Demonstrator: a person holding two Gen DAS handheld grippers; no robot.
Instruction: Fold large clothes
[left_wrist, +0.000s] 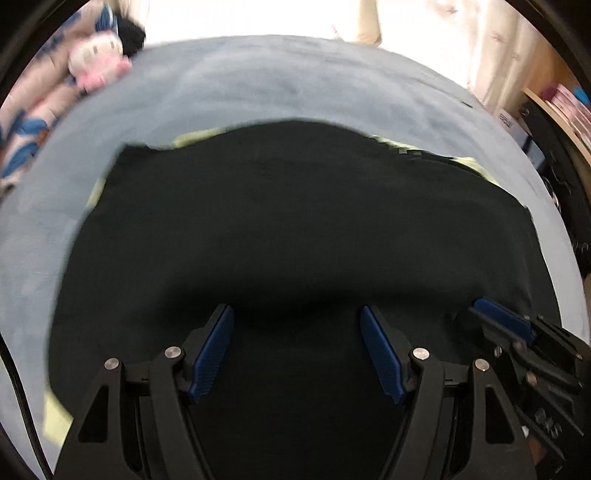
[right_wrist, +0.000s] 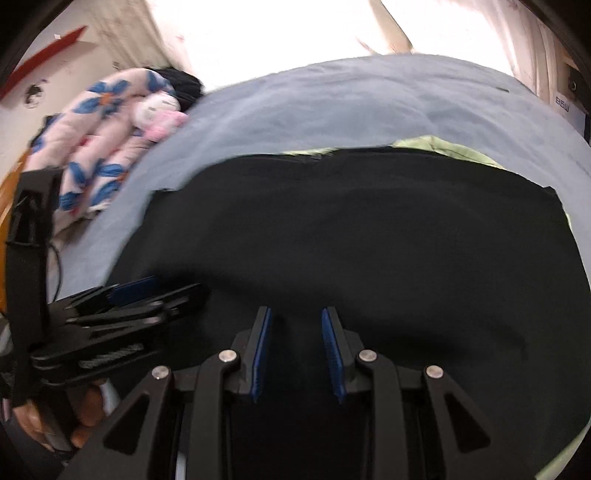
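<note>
Both grippers, left (left_wrist: 297, 314) and right (right_wrist: 296, 314), hang open over the black garment (left_wrist: 277, 221) near the bed's (left_wrist: 258, 85) front edge; probably reaching, next pinching its near hem.

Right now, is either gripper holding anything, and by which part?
Nothing is held. The left gripper and right gripper both stand open over the black garment, with no cloth between the pads.

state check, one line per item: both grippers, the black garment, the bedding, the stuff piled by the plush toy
left gripper: open, jaws wide, nothing between the pads.
right gripper: open, narrower gap, nothing between the pads.
black garment: spread flat on the bed, not gripped.
green cloth: under the garment, only its edges show.
blue-grey sheet: spread over the bed, lightly wrinkled.
floral quilt: bunched at the bed's far left.
plush toy: lying on the quilt.
</note>
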